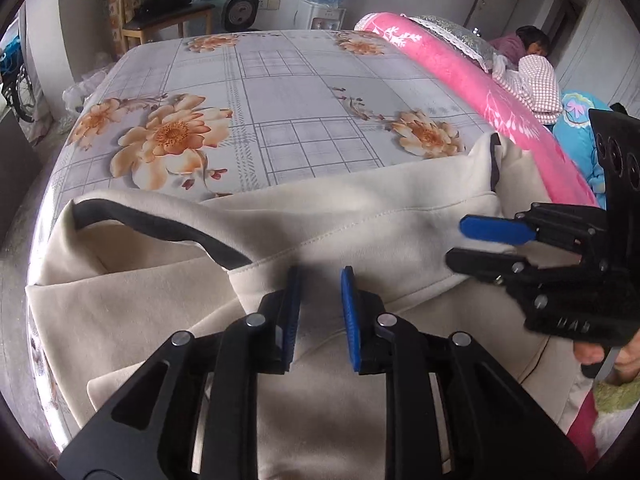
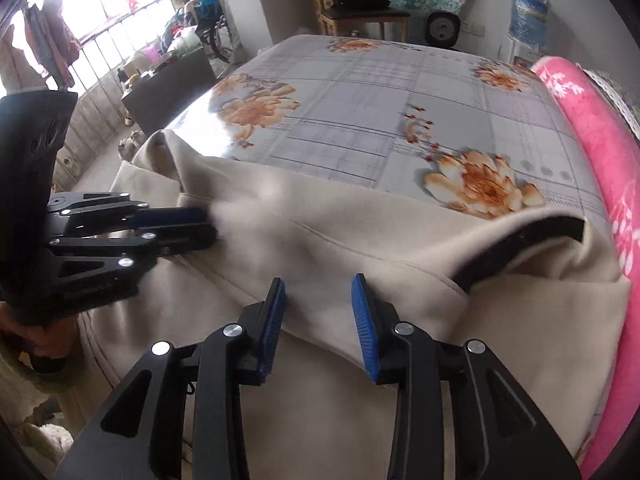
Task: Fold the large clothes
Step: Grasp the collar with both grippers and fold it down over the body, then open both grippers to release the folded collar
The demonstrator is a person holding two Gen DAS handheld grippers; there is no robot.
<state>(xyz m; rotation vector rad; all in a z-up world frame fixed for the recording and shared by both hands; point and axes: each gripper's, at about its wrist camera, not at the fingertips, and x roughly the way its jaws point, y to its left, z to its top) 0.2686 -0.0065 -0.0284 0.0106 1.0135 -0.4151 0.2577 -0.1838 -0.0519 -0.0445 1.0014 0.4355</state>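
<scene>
A large cream garment (image 1: 360, 220) (image 2: 360, 240) with a dark trimmed edge (image 1: 160, 224) (image 2: 520, 244) lies rumpled across the near end of the bed. My left gripper (image 1: 320, 280) (image 2: 210, 226) hovers low over a raised fold, its blue pads (image 1: 348, 300) a small gap apart and not pressing the cloth. My right gripper (image 2: 318, 284) (image 1: 454, 242) stands open a little wider above another fold edge, close beside the left one. Cloth shows in the gap of each, lying slack.
The bed has a grey checked sheet with orange flowers (image 1: 280, 100) (image 2: 360, 100). A pink blanket (image 1: 460, 76) (image 2: 592, 128) runs along its right side, where a person (image 1: 532, 44) lies. A wooden chair (image 1: 168, 12) and a water dispenser (image 1: 324, 0) stand behind.
</scene>
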